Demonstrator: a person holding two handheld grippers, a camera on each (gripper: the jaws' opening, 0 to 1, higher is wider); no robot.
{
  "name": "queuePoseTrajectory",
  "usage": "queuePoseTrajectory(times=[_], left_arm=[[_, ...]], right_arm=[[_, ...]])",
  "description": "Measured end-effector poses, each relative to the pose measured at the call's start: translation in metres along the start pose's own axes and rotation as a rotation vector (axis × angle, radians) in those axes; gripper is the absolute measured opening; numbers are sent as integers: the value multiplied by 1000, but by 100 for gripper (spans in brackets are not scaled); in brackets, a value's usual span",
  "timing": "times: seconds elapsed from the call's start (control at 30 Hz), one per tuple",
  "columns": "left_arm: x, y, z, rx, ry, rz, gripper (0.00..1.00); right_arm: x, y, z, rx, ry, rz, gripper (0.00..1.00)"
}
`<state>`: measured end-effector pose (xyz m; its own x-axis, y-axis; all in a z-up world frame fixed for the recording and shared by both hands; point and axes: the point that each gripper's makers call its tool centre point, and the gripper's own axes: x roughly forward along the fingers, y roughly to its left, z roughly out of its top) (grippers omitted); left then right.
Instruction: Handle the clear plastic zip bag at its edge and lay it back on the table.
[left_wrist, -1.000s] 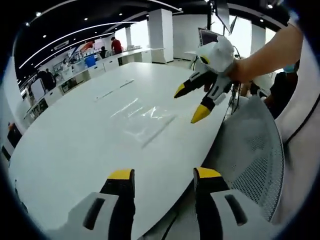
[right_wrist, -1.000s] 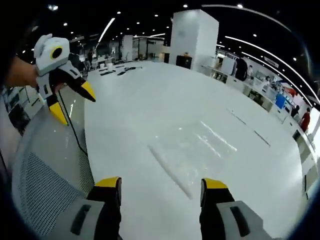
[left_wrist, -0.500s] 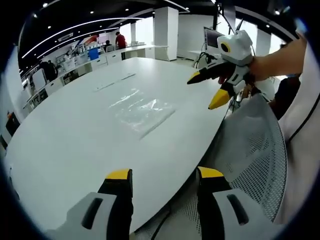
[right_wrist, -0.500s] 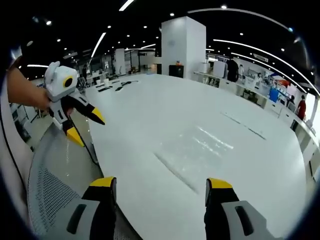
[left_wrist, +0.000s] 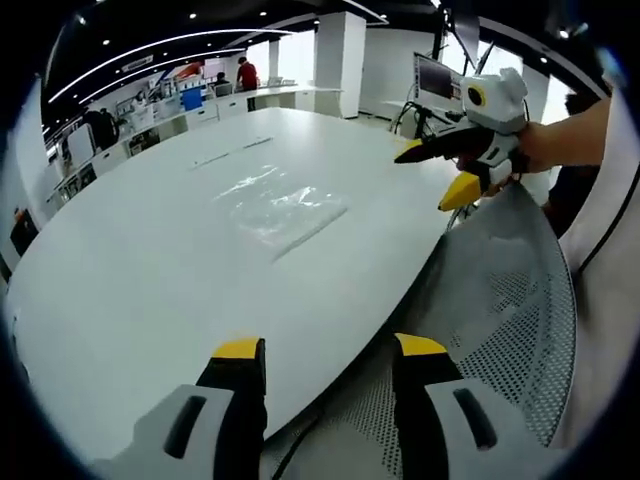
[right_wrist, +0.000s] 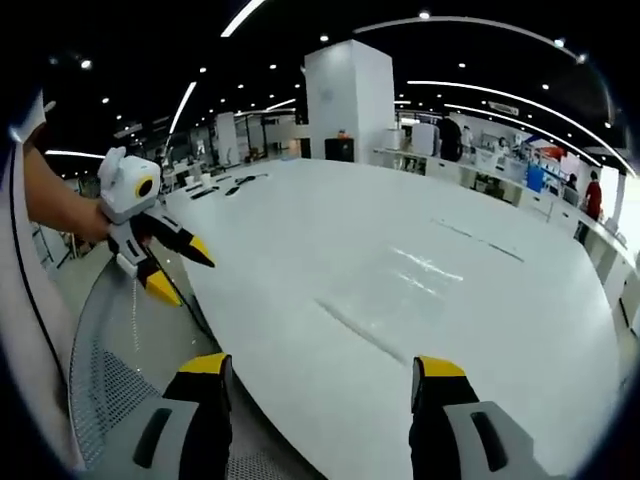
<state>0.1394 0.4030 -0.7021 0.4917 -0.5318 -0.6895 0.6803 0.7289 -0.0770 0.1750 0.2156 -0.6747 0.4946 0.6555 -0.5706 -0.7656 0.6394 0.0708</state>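
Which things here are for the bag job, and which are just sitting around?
For the job:
- clear plastic zip bag, flat on the white table
- left gripper, open
- right gripper, open

Just there:
- mesh chair at the table's edge
- monitor beyond the table
- white pillar

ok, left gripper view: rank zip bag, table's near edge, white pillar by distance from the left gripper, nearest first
1. table's near edge, just past the open jaws of the left gripper
2. clear zip bag, flat on the tabletop, mid-table
3. white pillar, far across the room
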Motion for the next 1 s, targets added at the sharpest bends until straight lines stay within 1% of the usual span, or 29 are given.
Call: queuePoseTrajectory(times=[0.07,0.23,0.37,0.4,0.43,0.5,0.57,0.73,0.9,1.0], left_arm=[[-1,-1,1,-3,-8,4,48],[0,-4,1,-35,-48,-12,47],[-1,-13,7,-47,-71,-26,46],[-2,-20,11,-46,-79,-37,46],[-2,-23,12,-44,-84,-40,46],[-5,-21,13,-37,-88,-37,46],[-5,-23,15,-40,-96,-35,46],[-7,-23,12,-30,-98,-22,45],[-6,-23,10,-8,-107,-14,44],[-6,-20,12,-2,-118,14,44]], right_arm=[[-2,2,-2,11,-14,-1,73],[-4,9,-9,38,-33,-1,72],[-8,12,-5,33,-63,-10,71],[-9,13,-5,32,-66,-11,71],[-9,13,-5,31,-67,-12,71],[-9,16,-7,31,-67,-16,71],[-10,18,-6,22,-68,-23,71],[-11,20,-2,25,-85,-23,72],[-8,23,-3,20,-85,-32,71],[-6,23,-5,16,-78,-37,70]])
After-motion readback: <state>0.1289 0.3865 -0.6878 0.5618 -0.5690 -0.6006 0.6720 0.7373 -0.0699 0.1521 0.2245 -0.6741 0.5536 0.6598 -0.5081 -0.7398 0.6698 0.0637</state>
